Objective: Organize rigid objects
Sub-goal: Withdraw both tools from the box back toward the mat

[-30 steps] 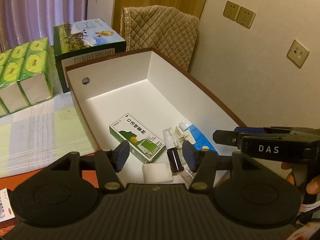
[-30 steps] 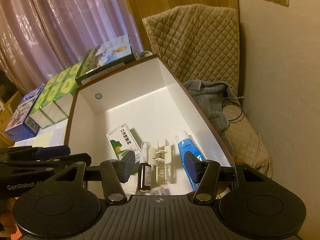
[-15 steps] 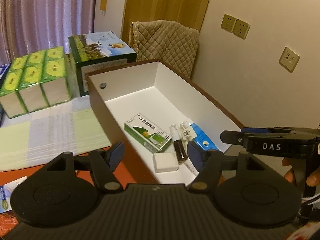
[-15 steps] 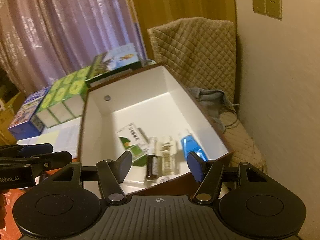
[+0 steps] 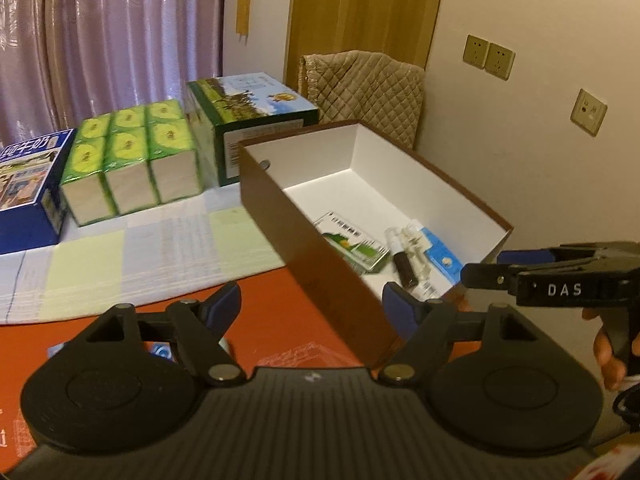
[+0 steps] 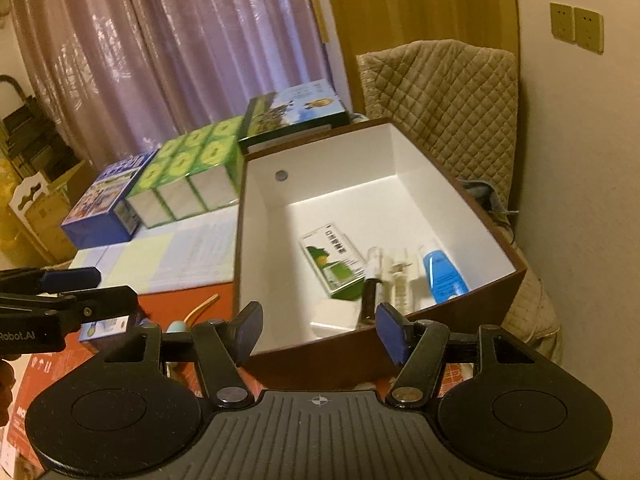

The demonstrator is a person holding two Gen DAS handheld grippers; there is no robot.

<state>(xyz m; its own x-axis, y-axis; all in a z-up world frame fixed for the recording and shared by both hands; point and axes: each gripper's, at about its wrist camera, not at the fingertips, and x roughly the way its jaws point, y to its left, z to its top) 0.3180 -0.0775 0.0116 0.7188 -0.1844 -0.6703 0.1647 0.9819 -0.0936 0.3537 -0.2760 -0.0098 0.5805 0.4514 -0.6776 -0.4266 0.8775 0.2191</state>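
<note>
Both grippers, left gripper (image 5: pixel 310 308) with jaws just widened and empty, right gripper (image 6: pixel 320 326) spread, stand near of the box (image 6: pixel 248 240); remaining items lie left on the tabletop (image 5: pixel 280 312), nearer the left.

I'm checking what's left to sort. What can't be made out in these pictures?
- Small box on the table, right wrist view: partly behind the left claw.
- White block: hidden by the storage box wall in the left wrist view.
- Green carton print: too blurred.
</note>
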